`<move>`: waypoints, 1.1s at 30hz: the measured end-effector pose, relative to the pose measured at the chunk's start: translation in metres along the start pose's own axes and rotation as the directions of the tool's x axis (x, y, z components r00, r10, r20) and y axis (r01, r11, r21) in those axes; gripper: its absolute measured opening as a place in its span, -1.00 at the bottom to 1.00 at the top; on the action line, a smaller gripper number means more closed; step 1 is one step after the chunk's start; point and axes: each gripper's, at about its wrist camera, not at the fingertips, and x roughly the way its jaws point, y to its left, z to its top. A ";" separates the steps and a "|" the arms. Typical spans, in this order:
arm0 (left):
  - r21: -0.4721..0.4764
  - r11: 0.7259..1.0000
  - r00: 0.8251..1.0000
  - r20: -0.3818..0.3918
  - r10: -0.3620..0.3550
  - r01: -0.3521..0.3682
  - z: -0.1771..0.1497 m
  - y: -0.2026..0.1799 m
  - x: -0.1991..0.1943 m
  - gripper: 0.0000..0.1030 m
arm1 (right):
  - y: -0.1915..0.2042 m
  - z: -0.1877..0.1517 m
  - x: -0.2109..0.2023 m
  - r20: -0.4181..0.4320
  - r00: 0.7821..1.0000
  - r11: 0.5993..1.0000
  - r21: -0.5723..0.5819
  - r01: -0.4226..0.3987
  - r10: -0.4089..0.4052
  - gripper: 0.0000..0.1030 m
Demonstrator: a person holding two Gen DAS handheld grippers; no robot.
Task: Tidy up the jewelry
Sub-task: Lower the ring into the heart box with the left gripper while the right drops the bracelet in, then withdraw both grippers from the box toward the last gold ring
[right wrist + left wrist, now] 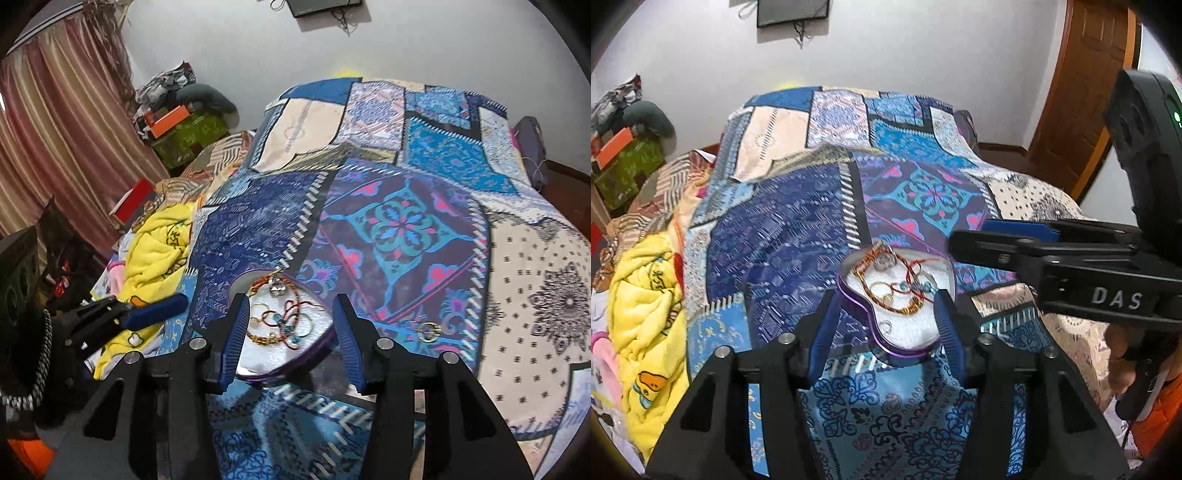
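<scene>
Left gripper [884,325]: your fingers apart, nothing clamped.
Right gripper [291,332]: fingers apart too.
Tin [912,341]: lower centre, bracelets [897,288] inside.

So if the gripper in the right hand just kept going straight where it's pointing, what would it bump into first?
Most likely the heart-shaped tin with bracelets, lying on the patchwork bedspread. In the right wrist view it sits straight ahead of the right gripper, between its open fingers. Depth is hard to judge, so that is an estimate.

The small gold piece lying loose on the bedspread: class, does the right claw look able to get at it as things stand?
Probably yes. The gold piece lies alone on the bedspread, just right of the open right claw and outside the heart-shaped tin, with nothing covering it.
</scene>
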 end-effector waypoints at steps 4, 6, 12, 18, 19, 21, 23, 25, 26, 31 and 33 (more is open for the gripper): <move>-0.009 1.000 1.000 0.014 0.014 -0.013 0.008 -0.001 -0.005 0.11 | -0.009 0.000 -0.017 0.036 0.997 0.998 0.001 0.065 -0.065 -0.17; -0.019 1.000 1.000 0.018 0.011 -0.011 0.012 -0.001 -0.005 0.11 | -0.019 0.000 -0.028 0.056 0.994 0.995 0.010 0.097 -0.098 -0.17; -0.057 0.998 1.000 0.020 -0.022 0.023 0.028 -0.009 -0.001 0.12 | -0.049 -0.002 -0.052 0.084 0.980 0.983 0.047 0.180 -0.183 -0.17; -0.036 0.998 0.999 0.010 -0.051 0.052 0.040 -0.029 0.009 0.12 | -0.082 -0.012 -0.067 0.076 0.970 0.970 0.096 0.222 -0.229 -0.17; -0.030 0.998 0.998 0.006 -0.058 0.058 0.042 -0.033 0.012 0.12 | -0.088 -0.014 -0.067 0.069 0.970 0.969 0.106 0.223 -0.231 -0.17; -0.014 0.997 0.997 -0.006 -0.077 0.077 0.044 -0.043 0.019 0.12 | -0.094 -0.018 -0.068 0.059 0.970 0.967 0.116 0.226 -0.234 -0.17; 0.005 0.996 0.996 -0.022 -0.091 0.091 0.046 -0.053 0.028 0.12 | -0.098 -0.021 -0.066 0.048 0.971 0.966 0.122 0.227 -0.234 -0.17; 0.031 0.995 0.995 -0.043 -0.093 0.094 0.048 -0.065 0.039 0.12 | -0.102 -0.025 -0.062 0.034 0.973 0.967 0.124 0.221 -0.227 -0.17; 0.035 0.995 0.994 -0.050 -0.095 0.097 0.048 -0.067 0.043 0.12 | -0.103 -0.026 -0.060 0.026 0.975 0.968 0.121 0.218 -0.223 -0.17; 0.035 0.994 0.993 -0.066 -0.099 0.101 0.049 -0.073 0.059 0.12 | -0.100 -0.030 -0.040 -0.025 0.980 0.978 0.066 0.198 -0.197 -0.17; 0.025 0.995 0.993 -0.070 -0.098 0.100 0.052 -0.070 0.065 0.12 | -0.097 -0.031 -0.029 -0.052 0.980 0.980 0.038 0.194 -0.192 -0.17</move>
